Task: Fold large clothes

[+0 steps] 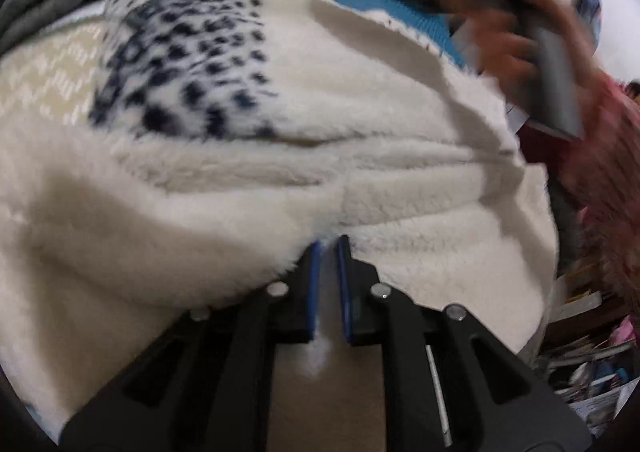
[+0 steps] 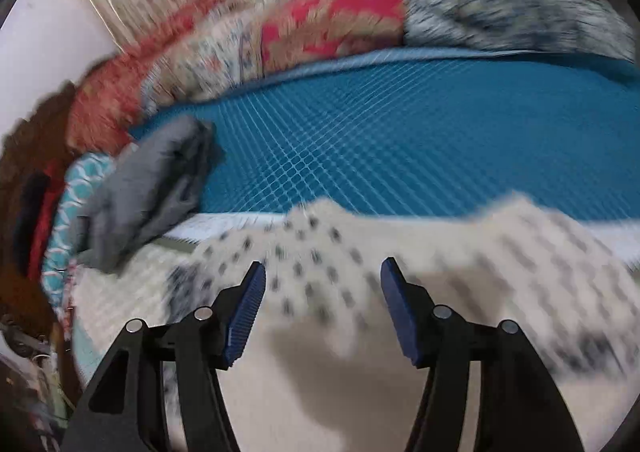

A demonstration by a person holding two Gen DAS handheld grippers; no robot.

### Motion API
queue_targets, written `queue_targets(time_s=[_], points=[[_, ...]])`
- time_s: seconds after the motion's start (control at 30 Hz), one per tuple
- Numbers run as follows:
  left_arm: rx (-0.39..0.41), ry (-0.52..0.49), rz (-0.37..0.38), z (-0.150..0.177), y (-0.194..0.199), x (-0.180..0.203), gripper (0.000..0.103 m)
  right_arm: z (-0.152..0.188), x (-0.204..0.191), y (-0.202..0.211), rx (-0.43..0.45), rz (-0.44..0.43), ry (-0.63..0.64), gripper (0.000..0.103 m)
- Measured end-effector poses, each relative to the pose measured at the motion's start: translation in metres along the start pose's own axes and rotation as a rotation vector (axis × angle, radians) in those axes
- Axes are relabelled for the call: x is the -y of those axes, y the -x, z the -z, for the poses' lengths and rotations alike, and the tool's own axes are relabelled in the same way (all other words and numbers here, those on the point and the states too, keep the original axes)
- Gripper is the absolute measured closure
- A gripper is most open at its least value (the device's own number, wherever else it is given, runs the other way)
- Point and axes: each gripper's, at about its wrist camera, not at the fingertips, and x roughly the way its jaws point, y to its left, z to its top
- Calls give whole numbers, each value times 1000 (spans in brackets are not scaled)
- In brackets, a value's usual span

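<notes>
A large cream fleece garment with a patch of dark blue spots lies spread over a blue gridded mat. My left gripper is shut on a fold of the cream fleece, which bunches between its blue pads. In the right wrist view my right gripper stands open above the spotted part of the garment, nothing between its fingers. That view is blurred. A hand holding the right gripper's grey handle shows at the upper right of the left wrist view.
A grey folded cloth lies at the mat's left edge. Piled patterned bedding, red and floral, lines the far side. A red-pink sleeve is at the right, with clutter below it.
</notes>
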Motion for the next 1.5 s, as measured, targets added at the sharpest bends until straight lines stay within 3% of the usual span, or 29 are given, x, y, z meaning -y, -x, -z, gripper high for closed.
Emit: queue_targets(time_s=[0.07,0.13,0.2,0.27,0.3,0.47,0.57,0.7,0.8,0.9,1.0,1.13,1.2,1.23,1.27,1.37,1.5], points=[[5,11,28,0,1,-6,92,-18,-2,-38,-27,57,-5,40],[17,-10,18,3,2,-5,92,-22,6,-63,-67,42,-43,40],[23,-21,10,5,3,-5,92,-15,11,-70,-91,57,-53,74],[19,-11,33,4,3,-8,92,-12,8,-58,-79,-10,-51,82],[19,-4,40,3,-1,-6,92,-10,0,-43,-53,0,-21,82],[16,62,52,-3,18,-6,92,13,-34,30,74,4,78,83],[80,99,36,5,59,-16,92,43,-55,69,153,15,140,83],[154,131,18,28,119,-35,92,125,-89,120,254,44,236,83],[197,167,3,52,161,-48,92,211,-110,144,305,101,282,83],[241,206,24,76,199,-49,92,281,-120,137,287,152,261,83],[280,171,62,84,218,-24,92,336,-127,113,213,183,257,83],[291,47,140,72,215,31,90,358,-125,90,129,122,192,81],[250,-6,115,65,191,51,75,355,-123,94,132,83,184,74],[229,-28,72,62,176,57,75,355,-122,98,133,72,180,72],[191,-37,-13,60,158,58,75,353,-120,107,136,46,173,69],[144,-8,-107,60,133,41,75,358,-116,138,167,-23,173,60],[116,68,-66,62,146,16,75,369,-97,204,259,-36,154,54]])
